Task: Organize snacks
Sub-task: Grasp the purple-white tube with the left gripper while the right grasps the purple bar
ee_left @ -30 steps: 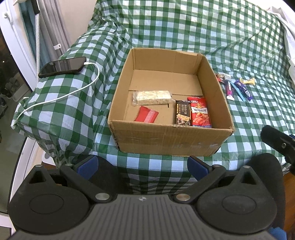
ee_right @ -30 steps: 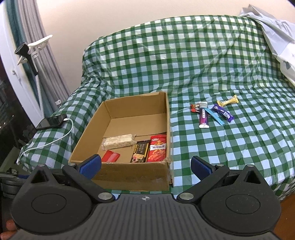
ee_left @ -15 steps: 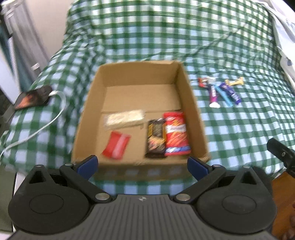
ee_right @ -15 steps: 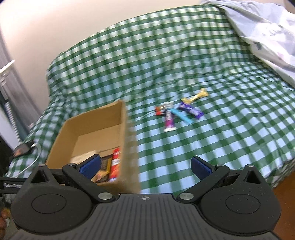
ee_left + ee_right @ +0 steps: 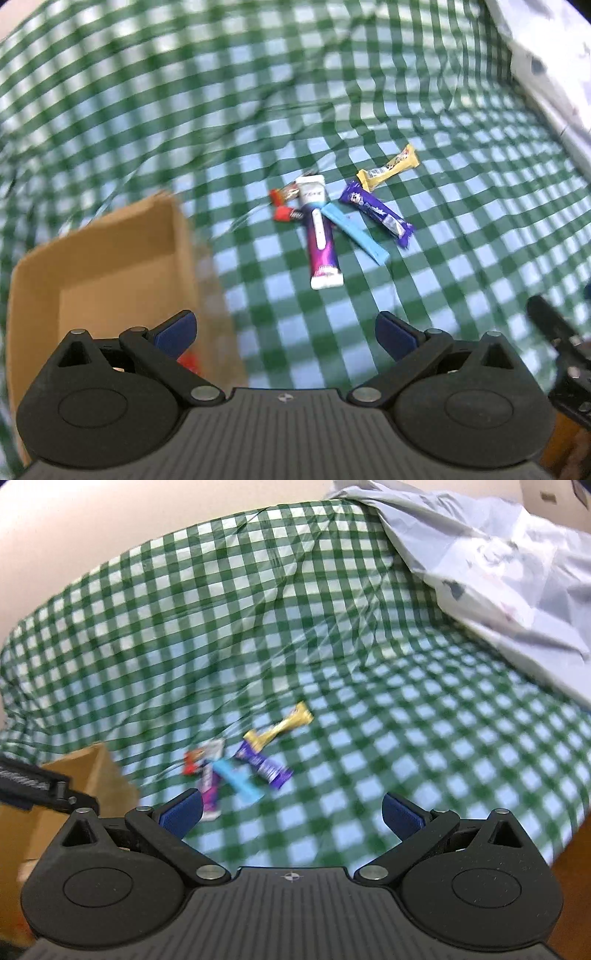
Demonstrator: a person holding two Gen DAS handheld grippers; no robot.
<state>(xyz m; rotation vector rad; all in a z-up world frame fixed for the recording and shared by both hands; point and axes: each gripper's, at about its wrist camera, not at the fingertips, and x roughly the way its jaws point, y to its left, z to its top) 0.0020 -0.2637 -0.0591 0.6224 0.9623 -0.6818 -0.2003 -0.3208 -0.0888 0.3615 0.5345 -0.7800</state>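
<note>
Green checked cloth (image 5: 461,240) covers the surface under both tools. Left gripper (image 5: 284,328) and right gripper (image 5: 291,810) gape wide, holding nothing. Ahead, mid-cloth, lie the snacks: purple tube (image 5: 320,240), blue stick (image 5: 356,234), purple bar (image 5: 376,213), yellow bar (image 5: 389,168). Box (image 5: 107,266) sits left of them.

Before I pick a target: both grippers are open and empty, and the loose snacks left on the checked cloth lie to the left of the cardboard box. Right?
Not quite. The loose snacks lie to the right of the cardboard box, as the left wrist view shows. The rest holds: the left gripper and right gripper are both open and empty.
</note>
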